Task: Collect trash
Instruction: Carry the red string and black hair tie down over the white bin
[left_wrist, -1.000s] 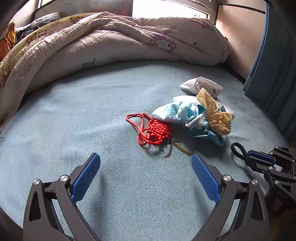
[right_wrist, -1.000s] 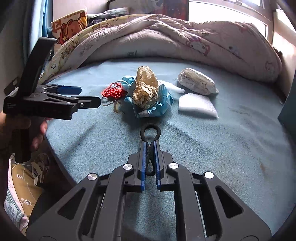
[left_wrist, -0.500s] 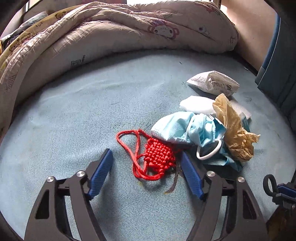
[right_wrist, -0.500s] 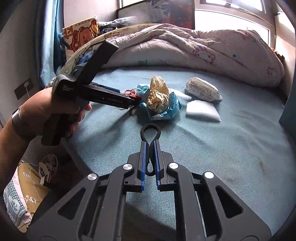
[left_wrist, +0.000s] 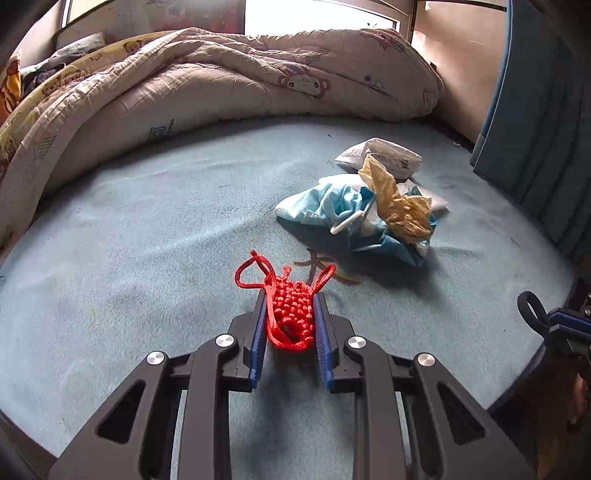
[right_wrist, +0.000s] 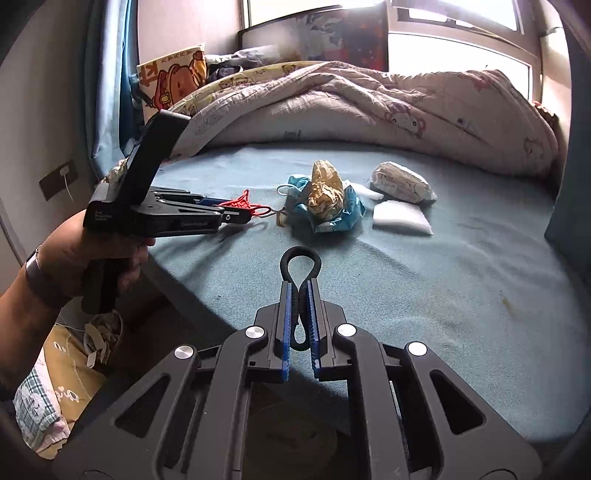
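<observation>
My left gripper (left_wrist: 290, 295) is shut on a red knotted cord ornament (left_wrist: 290, 308) and holds it just above the blue bed sheet (left_wrist: 147, 229); it also shows in the right wrist view (right_wrist: 242, 206). My right gripper (right_wrist: 300, 282) is shut on a black cord loop (right_wrist: 300, 262), at the near edge of the bed. A pile of blue face masks (left_wrist: 332, 210) with crumpled tan paper (left_wrist: 402, 206) on top lies beyond the left gripper. A white wrapper packet (left_wrist: 384, 158) and a white foam pad (right_wrist: 400, 219) lie behind the pile.
A bunched quilt (left_wrist: 221, 85) fills the far side of the bed. A blue curtain (left_wrist: 535, 129) hangs at the right. A yellow bag and checked cloth (right_wrist: 55, 373) lie on the floor at the left of the bed.
My left gripper closed on the red cord ornament and lifted it away from the mask pile. The right gripper kept its hold on the black loop.
</observation>
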